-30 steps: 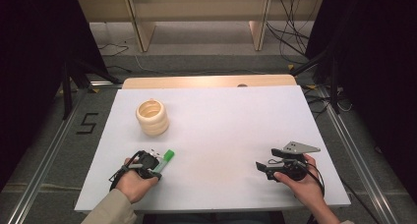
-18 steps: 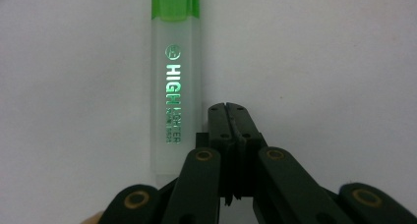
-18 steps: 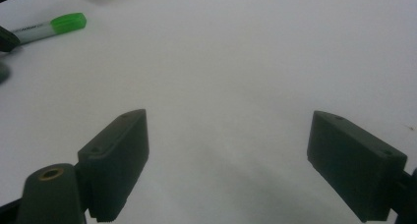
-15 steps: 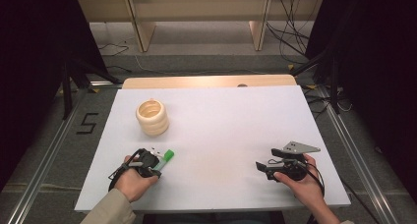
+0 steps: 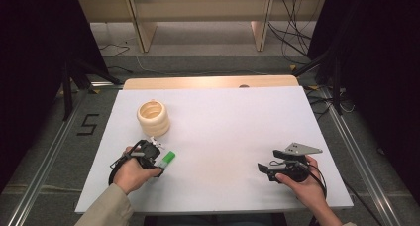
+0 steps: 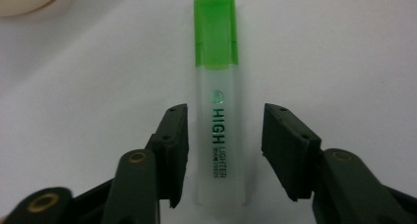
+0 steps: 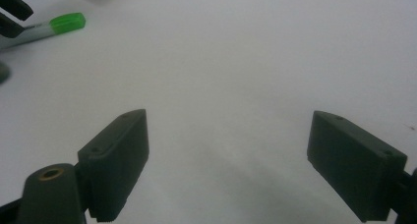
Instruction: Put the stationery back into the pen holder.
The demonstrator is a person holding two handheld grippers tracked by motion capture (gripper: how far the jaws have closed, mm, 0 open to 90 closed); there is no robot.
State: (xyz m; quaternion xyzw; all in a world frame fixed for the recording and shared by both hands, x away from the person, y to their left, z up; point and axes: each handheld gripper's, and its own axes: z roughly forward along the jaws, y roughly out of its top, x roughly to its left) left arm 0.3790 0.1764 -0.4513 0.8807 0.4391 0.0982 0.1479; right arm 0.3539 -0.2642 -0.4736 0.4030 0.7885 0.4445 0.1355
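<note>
High view first: the white surface (image 5: 233,137) has loads of free room across the middle and toward the far edge. Everything sits on the left and near side. The green-capped highlighter (image 5: 167,159) lies flat on the near-left part, well in from the left and front edges, cap pointing away from the hand. The stack of cream rings (image 5: 153,118) stands a bit farther back, near the highlighter but not touching it.

Left gripper view shows the left gripper (image 6: 225,138) straddling the highlighter's (image 6: 220,101) clear barrel. There's a visible gap on each side, so its fingers (image 6: 174,145) sit at a medium spread with the pen between them but not pressed.

Right gripper (image 5: 263,169) is over on the near-right, close to the front edge, with bare surface all around it. In the right gripper view its fingers (image 7: 118,157) are spread wide with nothing between them, and the highlighter (image 7: 49,25) shows far off at the top left.

Compared with a second ago: the left gripper's fingers have just been opening, where before they looked closed on the pen. The highlighter lies in about the same spot, and the rings and right hand haven't budged.
</note>
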